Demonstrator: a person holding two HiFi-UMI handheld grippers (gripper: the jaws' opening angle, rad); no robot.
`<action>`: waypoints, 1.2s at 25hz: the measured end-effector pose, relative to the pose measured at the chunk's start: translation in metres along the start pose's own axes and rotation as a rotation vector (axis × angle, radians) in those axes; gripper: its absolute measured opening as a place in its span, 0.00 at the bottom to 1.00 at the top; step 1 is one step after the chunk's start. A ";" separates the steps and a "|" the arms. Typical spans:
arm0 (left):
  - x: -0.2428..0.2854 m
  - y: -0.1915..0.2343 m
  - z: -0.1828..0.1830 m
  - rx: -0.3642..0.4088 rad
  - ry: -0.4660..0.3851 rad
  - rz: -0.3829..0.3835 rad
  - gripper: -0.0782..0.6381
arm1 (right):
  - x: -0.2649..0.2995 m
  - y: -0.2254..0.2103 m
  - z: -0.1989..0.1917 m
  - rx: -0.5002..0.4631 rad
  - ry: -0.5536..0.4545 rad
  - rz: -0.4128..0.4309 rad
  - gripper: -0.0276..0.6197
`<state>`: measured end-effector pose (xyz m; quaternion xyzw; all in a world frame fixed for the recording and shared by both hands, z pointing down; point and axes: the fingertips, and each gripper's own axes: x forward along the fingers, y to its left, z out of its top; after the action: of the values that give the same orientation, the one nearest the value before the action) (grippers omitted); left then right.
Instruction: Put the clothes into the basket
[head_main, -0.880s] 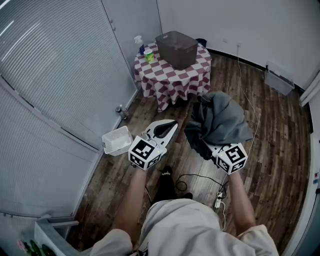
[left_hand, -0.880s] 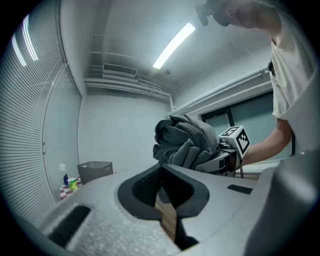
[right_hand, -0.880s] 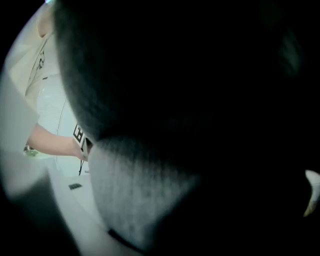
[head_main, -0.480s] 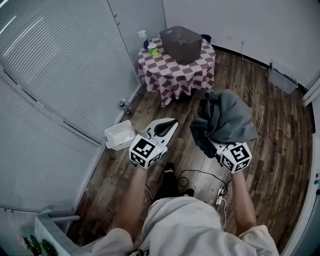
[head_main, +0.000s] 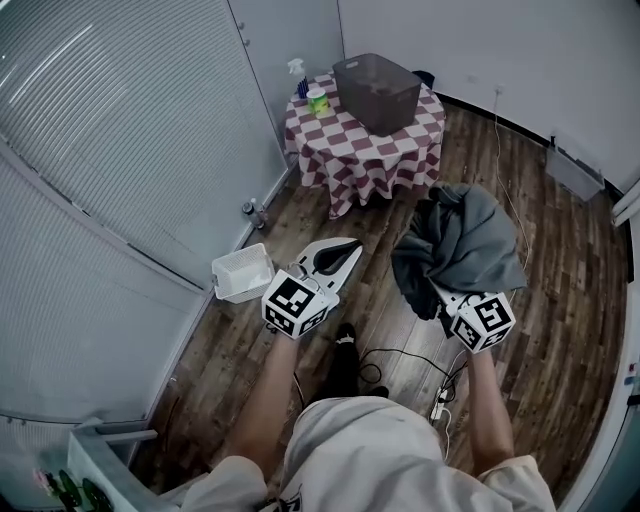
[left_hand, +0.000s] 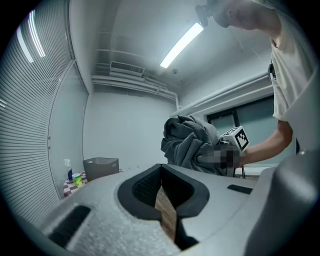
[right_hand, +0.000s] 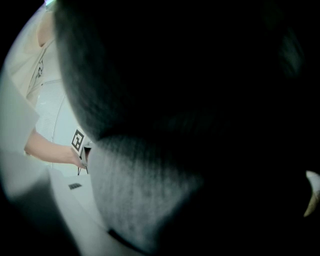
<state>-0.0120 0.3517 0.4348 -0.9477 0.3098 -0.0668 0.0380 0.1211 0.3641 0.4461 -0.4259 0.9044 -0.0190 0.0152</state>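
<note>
Two grippers sit a shade further right than a second ago, otherwise unchanged. Your right gripper stays clamped on the clothes, a grey bundle held in the air, well short of the basket. Its long axis runs from the jaws away toward the table. Your left gripper is closed and empty.

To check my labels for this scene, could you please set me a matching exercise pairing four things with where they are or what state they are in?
Things:
1. grey garment
2. dark basket
3. white basket
4. left tool

Places or states:
A. on the floor
B. gripping nothing
C. on the checked table
D. gripped by the right tool

Pairs: 1-D, 2-C, 3-A, 4-B.
</note>
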 end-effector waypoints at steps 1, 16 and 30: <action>0.005 0.009 -0.001 0.008 0.006 -0.002 0.13 | 0.007 -0.004 0.000 -0.003 0.004 0.000 0.43; 0.085 0.148 0.000 0.025 -0.026 -0.064 0.13 | 0.122 -0.065 0.018 -0.057 0.037 0.019 0.43; 0.090 0.213 -0.003 0.017 -0.032 -0.120 0.13 | 0.172 -0.091 0.027 -0.011 0.007 -0.091 0.43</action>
<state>-0.0647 0.1273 0.4228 -0.9651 0.2513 -0.0565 0.0471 0.0826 0.1725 0.4214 -0.4666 0.8843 -0.0164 0.0088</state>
